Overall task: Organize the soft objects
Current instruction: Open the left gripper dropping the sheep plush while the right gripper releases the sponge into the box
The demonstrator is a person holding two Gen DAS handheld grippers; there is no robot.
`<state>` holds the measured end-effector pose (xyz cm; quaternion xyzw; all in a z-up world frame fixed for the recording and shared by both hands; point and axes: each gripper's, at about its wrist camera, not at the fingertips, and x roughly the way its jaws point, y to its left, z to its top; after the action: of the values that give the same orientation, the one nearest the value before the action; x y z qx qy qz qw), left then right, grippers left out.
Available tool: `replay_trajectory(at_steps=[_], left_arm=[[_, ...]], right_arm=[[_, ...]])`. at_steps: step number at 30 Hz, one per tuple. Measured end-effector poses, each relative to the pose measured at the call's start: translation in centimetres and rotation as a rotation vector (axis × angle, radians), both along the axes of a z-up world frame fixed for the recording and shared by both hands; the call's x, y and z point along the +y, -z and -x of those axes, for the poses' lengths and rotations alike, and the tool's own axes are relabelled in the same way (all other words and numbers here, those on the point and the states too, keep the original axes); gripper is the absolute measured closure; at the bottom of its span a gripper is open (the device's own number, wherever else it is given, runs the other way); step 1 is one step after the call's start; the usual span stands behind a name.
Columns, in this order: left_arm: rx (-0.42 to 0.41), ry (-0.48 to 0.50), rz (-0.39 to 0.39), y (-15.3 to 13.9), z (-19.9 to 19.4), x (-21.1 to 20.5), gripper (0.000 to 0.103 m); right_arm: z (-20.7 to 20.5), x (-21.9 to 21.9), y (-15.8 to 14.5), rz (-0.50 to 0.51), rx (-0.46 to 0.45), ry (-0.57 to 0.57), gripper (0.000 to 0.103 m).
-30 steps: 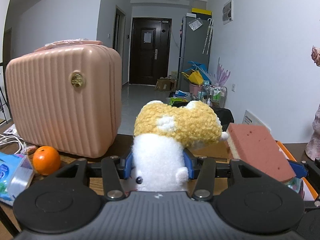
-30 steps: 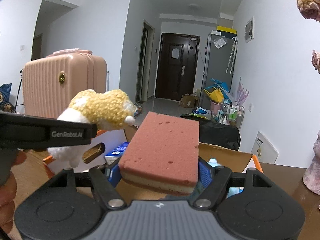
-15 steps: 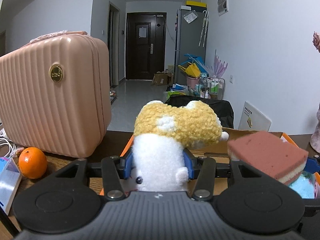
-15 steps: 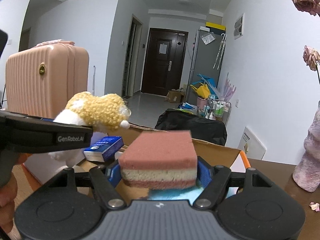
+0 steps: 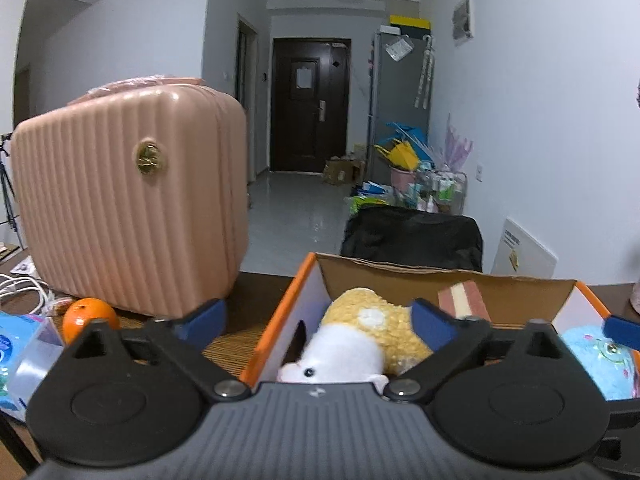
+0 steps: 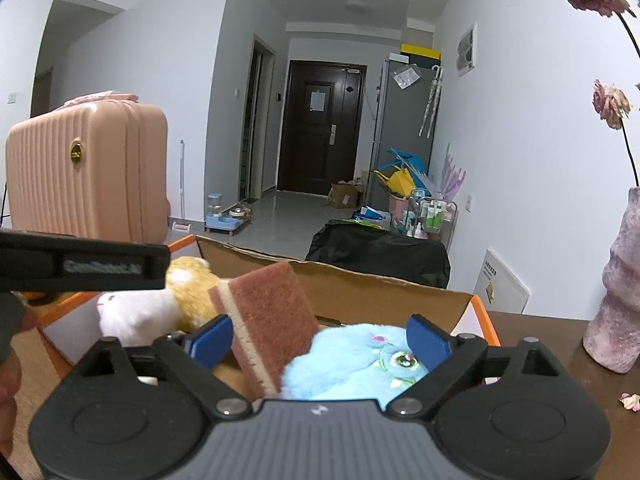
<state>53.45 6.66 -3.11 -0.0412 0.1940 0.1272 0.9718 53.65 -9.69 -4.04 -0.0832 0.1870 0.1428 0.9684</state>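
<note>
My left gripper [image 5: 316, 316] is spreading its fingers, pads clear of the yellow-and-white plush toy [image 5: 360, 336] lying in the cardboard box [image 5: 516, 292] on the table. My right gripper [image 6: 320, 338] is opening too; the pink sponge [image 6: 268, 320] leans free on the blue plush toy [image 6: 352, 364] inside.

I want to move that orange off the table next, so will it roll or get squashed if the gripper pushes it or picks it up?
The orange is round and sits loose on the table beside the suitcase, so a sideways push would probably send it rolling. Its skin looks smooth and firm, so it likely keeps its shape in a grip but could slip from flat pads. It is probably heavier than the plush toys.
</note>
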Motion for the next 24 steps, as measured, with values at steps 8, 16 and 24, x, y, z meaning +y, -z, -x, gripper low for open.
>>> replay_trajectory(at_steps=[8, 16, 24], left_arm=[[0.012, -0.008, 0.005, 0.0, -0.2, 0.2, 0.0], [-0.003, -0.016, 0.015, -0.1, 0.4, 0.3, 0.0], [-0.014, -0.033, 0.014, 0.2, 2.3, 0.9, 0.0]], right_arm=[[0.1, -0.6, 0.2, -0.017, -0.008, 0.019, 0.0], [0.8, -0.7, 0.2, -0.023, -0.03, 0.026, 0.0], [3.1, -1.3, 0.1, -0.033, -0.078, 0.037, 0.0]])
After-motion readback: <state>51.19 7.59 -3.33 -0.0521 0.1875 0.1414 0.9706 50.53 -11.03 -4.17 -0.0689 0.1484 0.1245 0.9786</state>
